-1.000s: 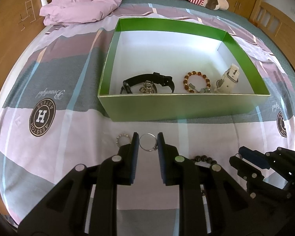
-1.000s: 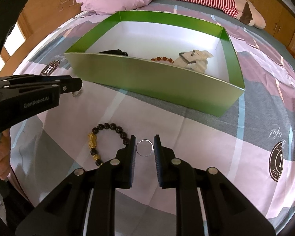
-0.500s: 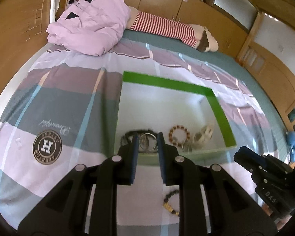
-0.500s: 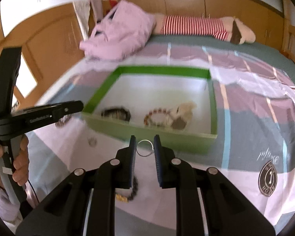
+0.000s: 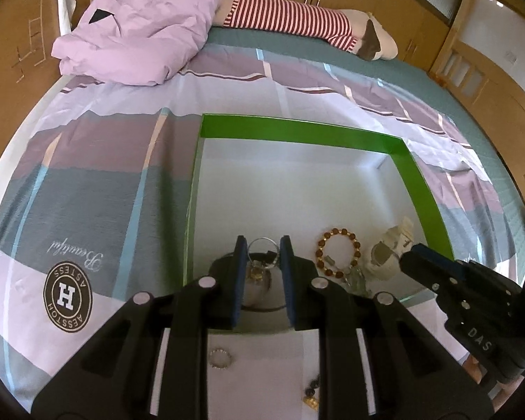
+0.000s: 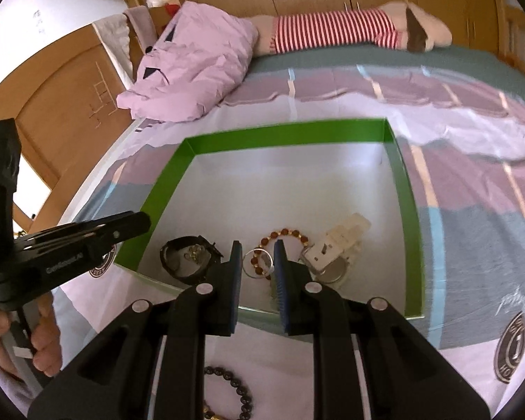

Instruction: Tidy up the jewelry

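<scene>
Over the near wall of the green box [image 5: 416,189], both grippers hang with a ring pinched between their pads. Left gripper [image 5: 261,246]: clenched on a thin silver ring [image 5: 261,245], held upright at the fingertips, above the box's near left corner. Right gripper [image 6: 258,257]: clenched on a second silver ring [image 6: 259,261], likewise at the fingertips, above the near middle of the box.

Box contents, all along the near side: a black watch [image 6: 185,257] at left, a brown bead bracelet [image 5: 338,253] in the middle, a white watch [image 6: 336,248] at right, touching or just beside the bracelet. The rest of the white box floor is bare.

On the bedsheet [image 5: 98,189], near side of the box: a small beaded ring [image 5: 221,358] under the left gripper, and a black bead bracelet [image 6: 239,390] with a gold charm, partly hidden by the gripper bodies.

At the far end of the bed lie a crumpled pink duvet [image 5: 140,24] and a red-striped plush [image 5: 290,15]. A hand [image 6: 35,343] grips the left tool's handle at the left edge of the right view.
</scene>
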A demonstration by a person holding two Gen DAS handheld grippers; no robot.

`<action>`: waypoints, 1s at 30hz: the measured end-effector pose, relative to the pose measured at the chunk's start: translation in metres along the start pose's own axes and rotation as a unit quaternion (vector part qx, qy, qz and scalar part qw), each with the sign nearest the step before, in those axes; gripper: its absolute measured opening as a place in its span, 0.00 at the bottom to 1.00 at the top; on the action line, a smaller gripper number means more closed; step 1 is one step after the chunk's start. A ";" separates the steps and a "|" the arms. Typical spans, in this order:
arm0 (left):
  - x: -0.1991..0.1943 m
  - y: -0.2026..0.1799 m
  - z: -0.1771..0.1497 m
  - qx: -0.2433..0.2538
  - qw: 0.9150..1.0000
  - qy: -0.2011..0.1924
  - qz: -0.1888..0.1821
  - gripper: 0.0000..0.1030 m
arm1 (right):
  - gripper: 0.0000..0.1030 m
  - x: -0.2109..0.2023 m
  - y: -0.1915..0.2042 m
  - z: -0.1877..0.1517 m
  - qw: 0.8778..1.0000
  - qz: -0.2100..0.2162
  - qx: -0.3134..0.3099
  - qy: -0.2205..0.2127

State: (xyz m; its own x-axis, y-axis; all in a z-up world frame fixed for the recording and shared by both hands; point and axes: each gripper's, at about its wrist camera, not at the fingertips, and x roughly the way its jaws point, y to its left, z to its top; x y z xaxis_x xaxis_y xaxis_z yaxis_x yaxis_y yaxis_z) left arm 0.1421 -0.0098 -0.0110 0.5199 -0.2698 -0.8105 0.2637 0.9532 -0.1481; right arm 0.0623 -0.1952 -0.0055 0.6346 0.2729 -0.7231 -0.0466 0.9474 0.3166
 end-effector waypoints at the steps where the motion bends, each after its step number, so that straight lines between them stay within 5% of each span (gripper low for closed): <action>1: 0.001 0.000 0.000 -0.002 1.000 0.001 -0.001 0.18 | 0.18 0.000 -0.002 0.001 1.000 -0.003 0.003 0.000; 5: 0.002 0.004 0.000 -0.011 1.000 0.007 -0.002 0.23 | 0.37 -0.007 -0.004 0.003 1.000 0.003 0.015 -0.014; 13: -0.034 0.003 -0.015 0.006 1.000 -0.003 0.011 0.29 | 0.37 -0.029 0.001 0.002 0.999 0.034 0.021 -0.014; 17: -0.046 0.005 -0.039 0.023 0.997 -0.001 0.073 0.36 | 0.41 -0.038 0.021 -0.025 0.998 0.037 -0.020 0.041; 24: 0.005 0.015 -0.070 0.021 0.992 0.084 0.097 0.39 | 0.49 0.000 0.054 -0.085 0.982 -0.007 -0.107 0.156; 30: 0.038 0.028 -0.079 -0.010 0.985 0.141 0.095 0.40 | 0.65 0.016 0.058 -0.104 0.974 -0.023 -0.128 0.188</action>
State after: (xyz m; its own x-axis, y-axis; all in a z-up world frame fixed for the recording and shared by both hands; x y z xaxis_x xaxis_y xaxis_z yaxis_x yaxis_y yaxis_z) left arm 0.1049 0.0170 -0.0909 0.3102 -0.0400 -0.9498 0.1653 0.9862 0.0124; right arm -0.0111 -0.1181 -0.0622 0.3160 0.2248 -0.9217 -0.2454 0.9578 0.1494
